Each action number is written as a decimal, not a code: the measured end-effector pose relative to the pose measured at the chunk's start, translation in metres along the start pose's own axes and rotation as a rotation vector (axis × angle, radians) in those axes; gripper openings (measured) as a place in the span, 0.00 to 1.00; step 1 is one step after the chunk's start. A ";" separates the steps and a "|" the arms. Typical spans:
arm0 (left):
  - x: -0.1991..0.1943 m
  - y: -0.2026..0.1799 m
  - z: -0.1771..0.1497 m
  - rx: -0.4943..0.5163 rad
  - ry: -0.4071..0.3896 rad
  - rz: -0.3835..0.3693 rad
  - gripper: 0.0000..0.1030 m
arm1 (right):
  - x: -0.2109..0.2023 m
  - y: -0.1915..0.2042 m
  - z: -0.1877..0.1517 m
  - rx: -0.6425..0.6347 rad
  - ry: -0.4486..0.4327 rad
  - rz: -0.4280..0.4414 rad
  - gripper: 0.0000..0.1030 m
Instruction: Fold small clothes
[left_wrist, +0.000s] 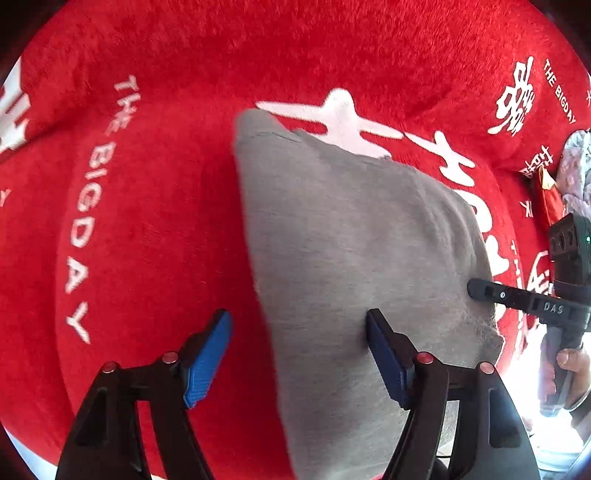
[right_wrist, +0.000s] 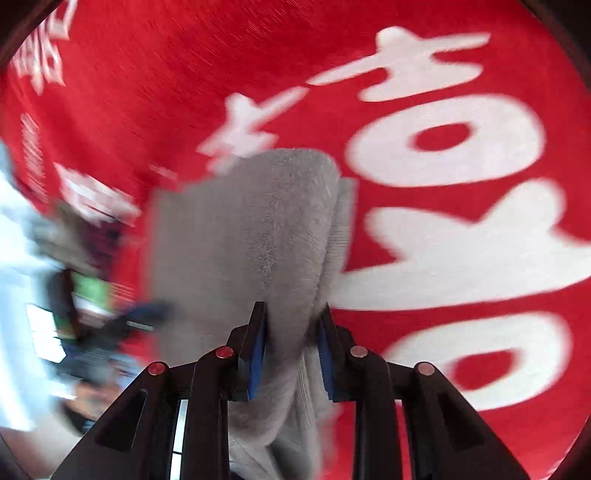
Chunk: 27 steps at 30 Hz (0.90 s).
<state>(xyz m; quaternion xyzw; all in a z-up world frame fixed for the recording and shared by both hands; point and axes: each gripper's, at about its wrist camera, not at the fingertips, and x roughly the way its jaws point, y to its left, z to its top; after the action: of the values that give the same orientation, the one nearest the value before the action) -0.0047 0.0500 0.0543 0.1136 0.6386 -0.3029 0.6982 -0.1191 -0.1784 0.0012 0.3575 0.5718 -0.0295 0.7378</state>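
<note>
Now, with the left gripper (left_wrist: 297, 354) jaws apart over the grey garment (left_wrist: 351, 236) and the right gripper (right_wrist: 291, 350) seemingly clamped on its bunched edge, lay that edge flat on the red blanket (left_wrist: 155, 206) before releasing.

The right gripper (right_wrist: 291, 328) pinches a bunched fold of the grey garment (right_wrist: 251, 229) between its blue pads (right_wrist: 257, 354), the cloth spreading ahead of the jaws over the red blanket (right_wrist: 461, 221) with white lettering.
</note>
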 end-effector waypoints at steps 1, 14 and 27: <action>-0.006 0.002 -0.002 0.008 -0.014 0.035 0.73 | -0.004 0.001 -0.001 -0.015 -0.011 -0.033 0.31; -0.055 -0.016 -0.022 -0.009 -0.054 0.019 0.54 | -0.063 0.032 -0.032 -0.010 -0.101 -0.066 0.08; -0.015 -0.044 -0.031 0.046 0.015 0.019 0.54 | -0.008 0.039 -0.045 -0.038 0.022 -0.125 0.05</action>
<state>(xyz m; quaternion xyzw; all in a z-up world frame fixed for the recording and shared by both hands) -0.0552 0.0358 0.0742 0.1380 0.6356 -0.3103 0.6933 -0.1415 -0.1269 0.0229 0.3074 0.6016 -0.0607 0.7347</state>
